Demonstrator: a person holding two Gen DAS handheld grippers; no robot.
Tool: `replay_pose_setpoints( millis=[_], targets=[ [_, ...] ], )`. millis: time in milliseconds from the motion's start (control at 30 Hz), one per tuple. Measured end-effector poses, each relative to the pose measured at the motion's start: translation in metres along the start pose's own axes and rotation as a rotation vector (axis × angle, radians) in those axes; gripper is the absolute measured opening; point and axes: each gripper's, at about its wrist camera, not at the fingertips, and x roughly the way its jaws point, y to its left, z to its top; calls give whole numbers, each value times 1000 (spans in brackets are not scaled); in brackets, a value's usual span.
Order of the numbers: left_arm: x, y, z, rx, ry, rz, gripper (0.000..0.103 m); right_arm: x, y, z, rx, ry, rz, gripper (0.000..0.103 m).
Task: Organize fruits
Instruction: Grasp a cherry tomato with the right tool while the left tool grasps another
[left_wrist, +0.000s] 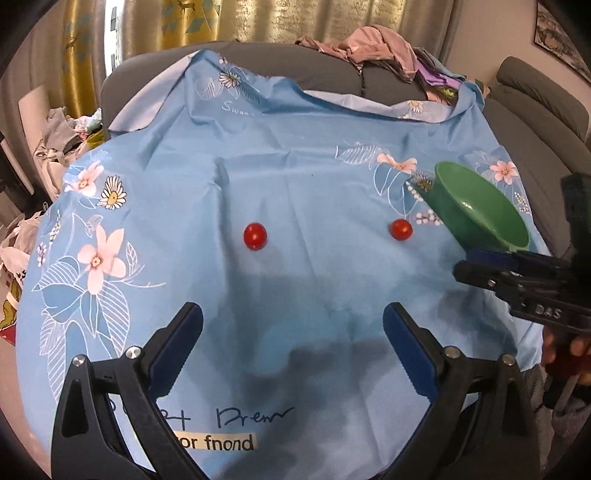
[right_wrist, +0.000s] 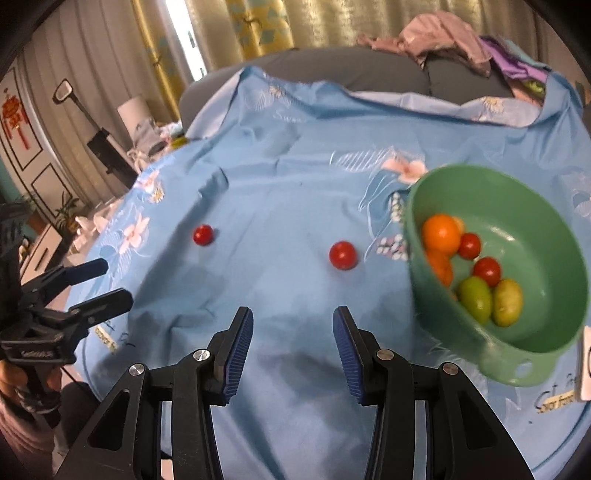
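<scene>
Left wrist view shows the green bowl (left_wrist: 480, 210) only from the side, off to the right beyond the fingers, so what it holds is hidden; the right wrist view looks straight into it. From there I count six or seven fruits inside: two oranges (right_wrist: 441, 234) with a sliver of something orange behind them, two red tomatoes (right_wrist: 487, 270) and two green fruits (right_wrist: 475, 299).

Both views agree on two loose cherry tomatoes on the blue floral cloth (left_wrist: 295, 155) covering the counter. One tomato (left_wrist: 255, 236) lies ahead of the left gripper (left_wrist: 293, 349), toward its left finger; the other tomato (left_wrist: 401, 229) lies ahead of its right finger, near the bowl.

The left gripper's fingers stand wide apart with nothing between them. The right gripper (right_wrist: 293, 347) is likewise spread and empty, with the nearer tomato just ahead of its right finger and the bowl to the right.

Only the left view shows the right gripper from outside, beside the bowl.
</scene>
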Motion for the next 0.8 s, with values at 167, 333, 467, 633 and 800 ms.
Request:
replay_pose_setpoints(
  millis=[167,333,467,633,800],
  targets=[
    [7,10,2,-10,2,-20,98,23,0,10,-10,26,-38,46],
    [12,19,6,-18,-12,-40,98,46,3,24,-46,44,-114,46],
    [18,24,9,-17,-10,-46,98,63,2,34,-72,61,-189,46],
    [25,29,14,-17,-9,-52,98,80,5,46,-107,85,-258,46],
    [29,32,20,-11,-11,-57,97,93,4,53,-131,115,-297,44]
  ],
)
